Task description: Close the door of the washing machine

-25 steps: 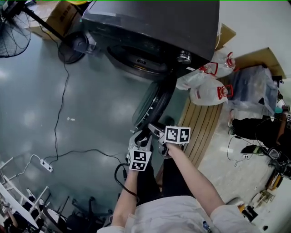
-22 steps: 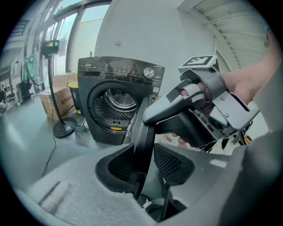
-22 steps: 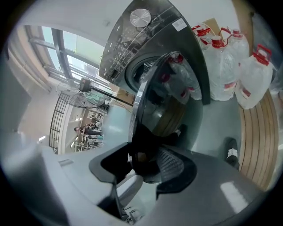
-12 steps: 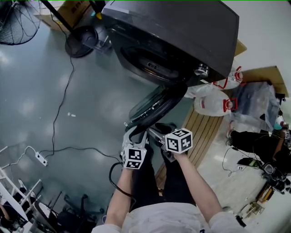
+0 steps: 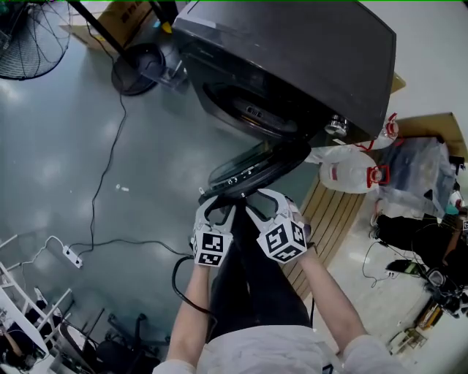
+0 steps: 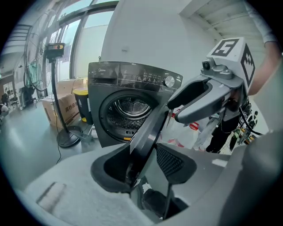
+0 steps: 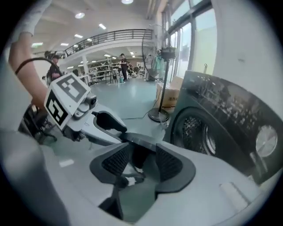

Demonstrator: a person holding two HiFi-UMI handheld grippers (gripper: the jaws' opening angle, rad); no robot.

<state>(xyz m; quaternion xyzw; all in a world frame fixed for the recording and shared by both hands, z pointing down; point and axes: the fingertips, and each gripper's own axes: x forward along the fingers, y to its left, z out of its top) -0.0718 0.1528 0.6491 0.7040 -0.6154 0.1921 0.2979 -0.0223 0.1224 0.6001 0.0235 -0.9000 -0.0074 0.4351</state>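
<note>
The dark washing machine (image 5: 292, 66) stands at the top of the head view with its round door (image 5: 252, 169) partly open. My left gripper (image 5: 217, 208) and right gripper (image 5: 267, 207) sit side by side at the door's outer edge. In the left gripper view the door's edge (image 6: 148, 132) runs between the open jaws of the left gripper (image 6: 143, 165), which have just been opening; it lies near the left pad and clear of the right one. The right gripper (image 7: 141, 161) is open, its jaws having just narrowed slightly, with the door's rim (image 7: 137, 142) between the pads.
A fan's round base (image 5: 139, 66) and a cardboard box (image 5: 128, 14) stand left of the machine. A cable (image 5: 102, 190) crosses the floor to a power strip (image 5: 72, 256). White jugs (image 5: 347, 175) and a wooden pallet (image 5: 333, 212) lie to the right.
Both grippers have moved forward onto the door's edge. The right gripper has rolled, its marker cube now facing up. The door leans closer to the machine's front than before.
</note>
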